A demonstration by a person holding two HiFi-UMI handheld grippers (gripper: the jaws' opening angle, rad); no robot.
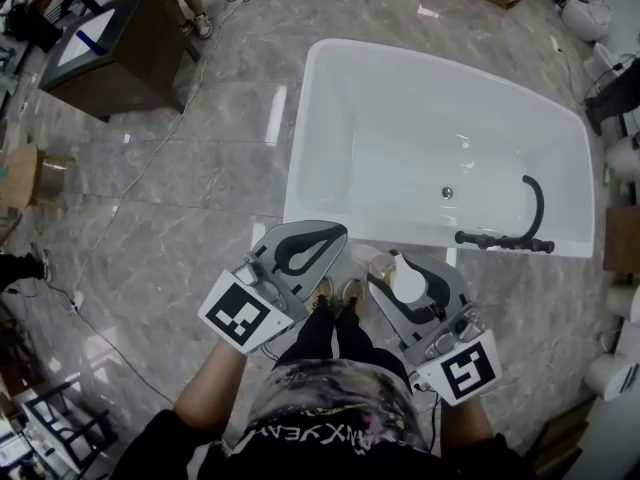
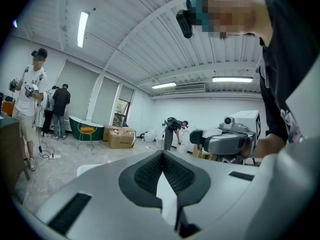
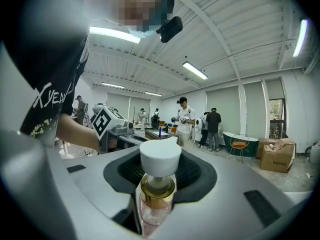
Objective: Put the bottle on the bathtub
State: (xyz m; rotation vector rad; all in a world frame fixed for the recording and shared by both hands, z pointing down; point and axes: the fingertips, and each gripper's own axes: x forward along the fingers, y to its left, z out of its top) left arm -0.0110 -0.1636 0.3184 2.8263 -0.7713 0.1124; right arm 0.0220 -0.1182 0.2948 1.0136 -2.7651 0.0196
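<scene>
My right gripper's [image 3: 160, 154] jaws clamp the pump bottle [image 3: 158, 186]; my left gripper's [image 2: 162, 155] jaws are closed, empty, near the bathtub [image 1: 310, 138].

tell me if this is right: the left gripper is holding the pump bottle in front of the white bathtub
No: the right gripper is holding the pump bottle in front of the white bathtub, as the right gripper view shows.

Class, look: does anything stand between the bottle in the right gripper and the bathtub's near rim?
Nothing visible. The bottle in the right gripper faces a bare stretch of the bathtub rim; the black faucet sits further right along it.
</scene>
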